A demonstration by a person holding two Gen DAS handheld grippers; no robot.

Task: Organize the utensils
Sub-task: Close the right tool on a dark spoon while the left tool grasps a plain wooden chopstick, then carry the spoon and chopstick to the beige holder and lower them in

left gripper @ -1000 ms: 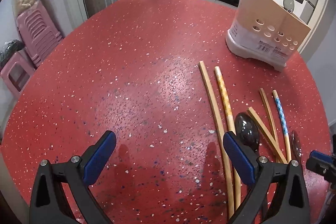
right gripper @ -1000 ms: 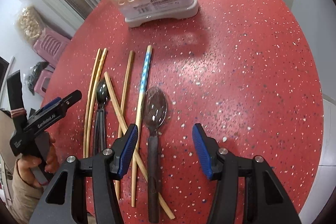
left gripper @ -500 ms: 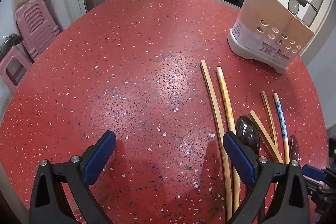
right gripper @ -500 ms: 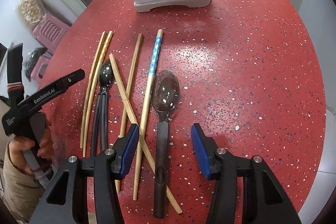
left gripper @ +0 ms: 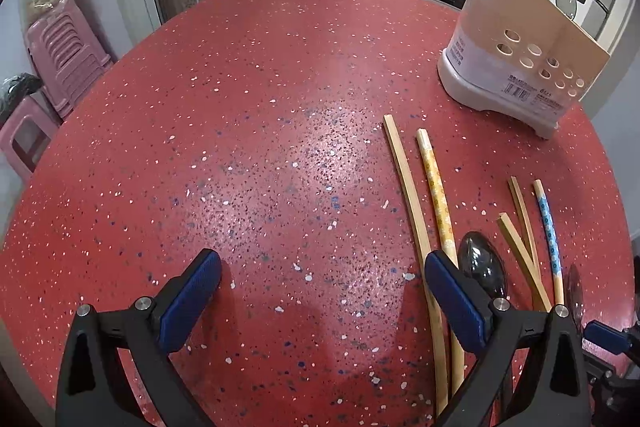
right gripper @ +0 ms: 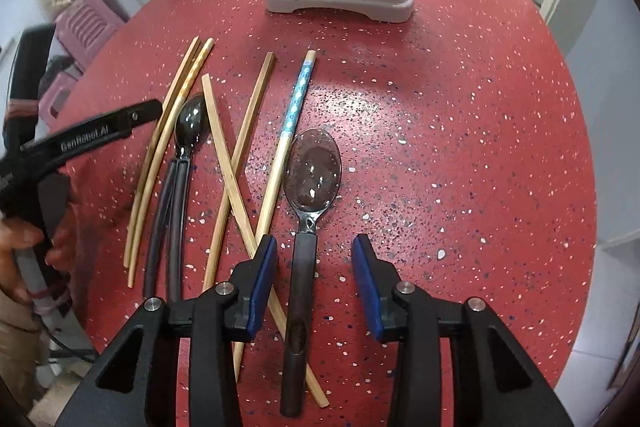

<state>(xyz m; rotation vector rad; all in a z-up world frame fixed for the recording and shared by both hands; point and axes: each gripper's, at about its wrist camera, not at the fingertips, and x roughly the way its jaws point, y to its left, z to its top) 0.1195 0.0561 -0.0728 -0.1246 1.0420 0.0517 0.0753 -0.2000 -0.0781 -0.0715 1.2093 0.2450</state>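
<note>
Right hand-held gripper (right gripper: 314, 263) shifted over spoon (right gripper: 306, 227), jaws narrowing, untouching; left (left gripper: 320, 291) apart.

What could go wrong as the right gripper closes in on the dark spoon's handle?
The right gripper, jaws just narrowing but not yet touching, straddles the dark spoon. Its left pad sits over the crossed bamboo chopsticks, so it may pinch or drag one along. The flat handle lies on the table and could slip from the pads.
</note>
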